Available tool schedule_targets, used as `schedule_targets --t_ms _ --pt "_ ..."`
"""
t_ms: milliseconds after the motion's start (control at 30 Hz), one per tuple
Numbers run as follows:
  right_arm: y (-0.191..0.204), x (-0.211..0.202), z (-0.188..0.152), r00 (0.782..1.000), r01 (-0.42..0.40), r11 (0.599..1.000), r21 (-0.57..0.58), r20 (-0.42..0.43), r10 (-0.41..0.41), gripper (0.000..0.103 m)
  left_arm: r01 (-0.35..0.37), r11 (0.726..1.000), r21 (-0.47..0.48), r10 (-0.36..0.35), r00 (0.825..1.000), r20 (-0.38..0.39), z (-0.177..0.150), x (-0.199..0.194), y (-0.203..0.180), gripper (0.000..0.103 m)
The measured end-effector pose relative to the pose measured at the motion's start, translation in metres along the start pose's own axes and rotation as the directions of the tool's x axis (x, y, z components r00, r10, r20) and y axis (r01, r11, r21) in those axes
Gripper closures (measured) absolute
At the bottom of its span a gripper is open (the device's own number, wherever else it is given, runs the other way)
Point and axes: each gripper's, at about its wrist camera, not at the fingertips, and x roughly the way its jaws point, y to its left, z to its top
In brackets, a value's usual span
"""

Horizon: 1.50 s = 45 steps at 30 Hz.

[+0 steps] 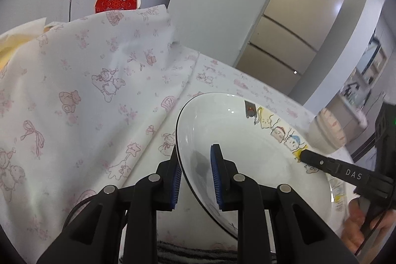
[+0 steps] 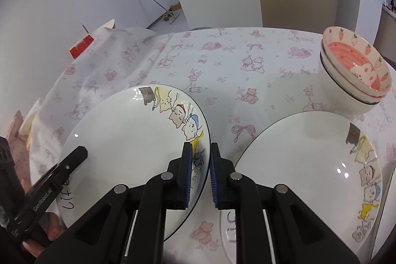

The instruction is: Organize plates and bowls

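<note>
The left gripper [image 1: 195,177] clamps the near rim of a white cartoon plate [image 1: 242,137], one blue pad under the black-edged rim and the other pressed on the plate's inner face. The right gripper [image 2: 200,175] pinches the opposite rim of the same plate [image 2: 128,137], its blue pads nearly together with the thin edge between them, just below the printed row of cat figures. Seen from the left wrist, the right gripper's black finger [image 1: 329,165] lies across the plate's decorated border, with a hand [image 1: 358,222] behind it at the lower right; seen from the right wrist, the left gripper's black finger [image 2: 61,170] reaches onto the plate's plain left side. The plate hangs tilted between the two tools, clear of the tablecloth [image 2: 222,61], a white cloth printed with pink bears, bows and hearts. Just to the right of the right gripper a second plate [image 2: 304,152] of the same design lies flat on the table. Beyond it, near the table's far right edge, a pink strawberry bowl [image 2: 356,66] sits nested in a white bowl [image 2: 346,95]. At the left the cloth rises in a bunched fold [image 1: 86,81] over something hidden, and a red box [image 1: 116,3] stands behind it against the wall. A beige cabinet [image 1: 297,24] with horizontal seams fills the background.
</note>
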Motion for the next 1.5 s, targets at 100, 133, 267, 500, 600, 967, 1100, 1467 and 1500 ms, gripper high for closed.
schedule_targets --t_ms 100,133,267,500,600,967,1100,1467,1500 --pt "0.003 -0.012 0.001 1.0 -0.007 1.0 -0.001 0.019 0.007 0.09 0.01 1.0 -0.007 -0.01 1.0 0.009 0.004 -0.006 -0.001 0.08" --pt "0.005 -0.016 0.0 1.0 -0.001 1.0 -0.008 0.025 0.001 0.09 0.003 1.0 0.007 -0.003 1.0 0.016 0.005 -0.009 -0.005 0.08" --pt "0.008 -0.033 -0.002 0.998 0.027 0.999 -0.027 0.056 -0.025 0.09 0.019 1.0 0.024 -0.019 0.999 0.025 0.007 -0.019 -0.016 0.08" --pt "-0.006 -0.076 -0.012 0.993 0.027 0.999 0.039 0.111 -0.031 0.09 0.01 0.991 0.137 -0.019 0.998 0.062 0.007 -0.043 -0.058 0.08" --pt "-0.018 -0.099 -0.017 0.989 0.042 0.997 0.069 0.14 -0.051 0.088 0.051 0.987 0.15 -0.056 0.998 0.03 0.004 -0.043 -0.074 0.08" --pt "-0.075 -0.138 -0.045 0.977 0.122 0.978 0.168 0.153 -0.148 0.088 0.149 0.967 0.207 -0.134 0.987 -0.085 -0.025 -0.028 -0.137 0.08" --pt "-0.094 -0.137 -0.056 0.979 0.125 0.972 0.2 0.136 -0.154 0.088 0.149 0.965 0.216 -0.124 0.984 -0.126 -0.036 -0.015 -0.147 0.08" --pt "-0.117 -0.113 -0.071 0.985 0.14 0.959 0.247 0.064 -0.16 0.088 0.125 0.96 0.252 -0.079 0.979 -0.186 -0.053 0.014 -0.15 0.08" --pt "-0.118 -0.111 -0.072 0.984 0.146 0.957 0.249 0.059 -0.165 0.088 0.13 0.959 0.252 -0.08 0.977 -0.197 -0.055 0.017 -0.15 0.081"
